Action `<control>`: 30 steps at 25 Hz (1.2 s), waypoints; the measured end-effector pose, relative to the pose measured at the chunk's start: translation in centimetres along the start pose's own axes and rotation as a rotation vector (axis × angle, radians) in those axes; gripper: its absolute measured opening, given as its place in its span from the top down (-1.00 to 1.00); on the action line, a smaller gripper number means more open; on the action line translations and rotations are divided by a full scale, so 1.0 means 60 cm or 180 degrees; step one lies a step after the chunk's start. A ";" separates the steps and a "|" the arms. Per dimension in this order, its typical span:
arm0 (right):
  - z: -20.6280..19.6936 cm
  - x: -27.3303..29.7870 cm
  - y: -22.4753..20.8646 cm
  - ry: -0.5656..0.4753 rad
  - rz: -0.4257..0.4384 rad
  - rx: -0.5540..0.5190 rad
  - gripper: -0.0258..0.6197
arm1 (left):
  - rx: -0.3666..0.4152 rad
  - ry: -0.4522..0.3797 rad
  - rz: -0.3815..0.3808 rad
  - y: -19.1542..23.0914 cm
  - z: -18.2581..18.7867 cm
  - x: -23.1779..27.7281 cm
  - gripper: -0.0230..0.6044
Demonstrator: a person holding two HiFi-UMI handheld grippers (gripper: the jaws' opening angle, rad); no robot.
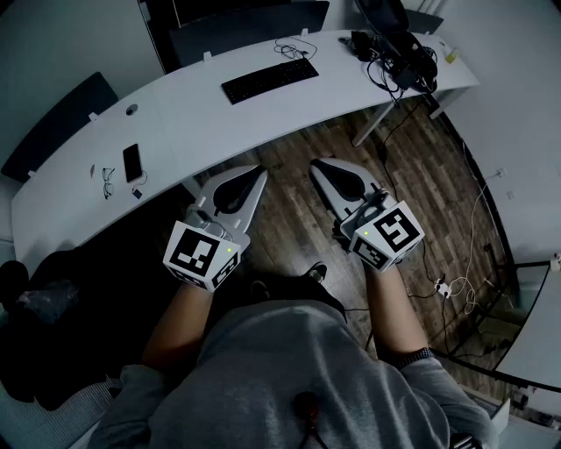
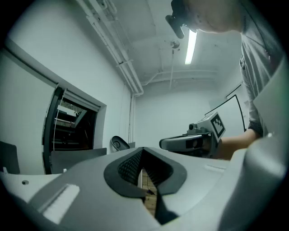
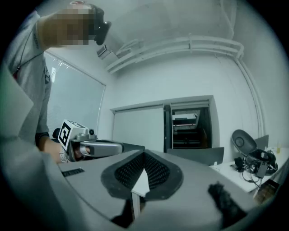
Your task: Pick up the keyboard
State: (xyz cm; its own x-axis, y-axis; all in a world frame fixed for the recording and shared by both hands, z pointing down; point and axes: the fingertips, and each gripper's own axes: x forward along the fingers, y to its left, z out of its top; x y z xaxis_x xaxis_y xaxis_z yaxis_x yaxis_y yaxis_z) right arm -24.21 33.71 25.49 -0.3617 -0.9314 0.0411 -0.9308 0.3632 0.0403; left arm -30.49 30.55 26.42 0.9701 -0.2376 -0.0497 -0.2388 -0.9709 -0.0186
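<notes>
A black keyboard [image 1: 269,80] lies flat on the long white desk [image 1: 202,123], near its far edge, well ahead of both hands. My left gripper [image 1: 250,175] is held level over the wooden floor in front of the desk, jaws shut with nothing between them. My right gripper [image 1: 320,167] hovers beside it at the same height, also shut and empty. In the left gripper view the left gripper [image 2: 142,155] shows closed pads, and the right gripper's body [image 2: 189,142] is seen off to the right. The right gripper [image 3: 143,158] looks the same in its own view.
A phone [image 1: 132,162] and glasses [image 1: 107,181] lie on the desk's left part. A tangle of cables and dark gear [image 1: 394,48] sits at the right end. Dark chairs [image 1: 245,26] stand behind the desk. Wires and a power strip [image 1: 447,285] lie on the floor at right.
</notes>
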 end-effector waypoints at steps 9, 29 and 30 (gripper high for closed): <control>-0.029 0.001 -0.015 0.0093 0.0074 0.0097 0.88 | -0.0027 0.0172 0.0024 -0.002 -0.028 0.027 0.91; -0.042 -0.043 -0.182 -0.0056 0.0362 0.0283 0.87 | -0.0048 0.0259 0.0277 -0.036 -0.035 0.200 0.91; -0.044 -0.045 -0.193 -0.0055 0.0375 0.0288 0.87 | -0.0043 0.0276 0.0282 -0.038 -0.037 0.211 0.91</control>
State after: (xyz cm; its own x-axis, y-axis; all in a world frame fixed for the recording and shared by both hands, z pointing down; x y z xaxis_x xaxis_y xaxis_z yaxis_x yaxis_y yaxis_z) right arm -12.31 32.08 27.53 -0.4687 -0.8831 0.0228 -0.8826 0.4670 -0.0539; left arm -17.55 29.70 28.07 0.9454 -0.3238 0.0361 -0.3238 -0.9461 -0.0043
